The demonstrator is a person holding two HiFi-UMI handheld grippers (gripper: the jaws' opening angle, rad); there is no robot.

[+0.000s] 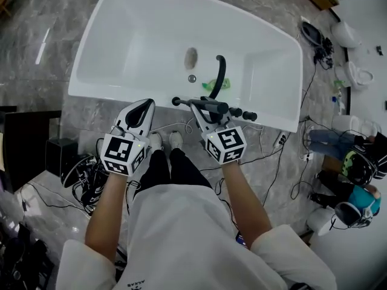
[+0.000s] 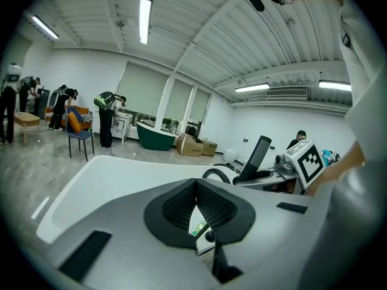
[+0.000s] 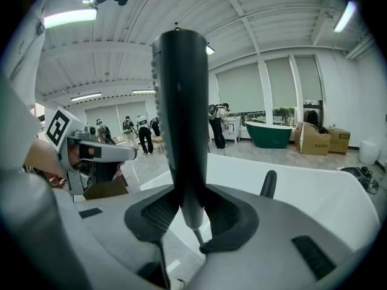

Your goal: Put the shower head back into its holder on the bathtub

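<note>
Right, the right claw (image 3: 187, 201) clamps the black shower head (image 3: 180, 113) by its handle, just above the bathtub (image 1: 97, 95) rim beside the black fittings (image 1: 240, 112). The left claw (image 2: 195, 189) is pinched together, empty. Seating the head in its holder looks not yet done.

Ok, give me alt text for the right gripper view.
The right gripper is shut on a black shower head, which stands upright in the middle of the view. Behind it lies a white bathtub with a black tap.
</note>
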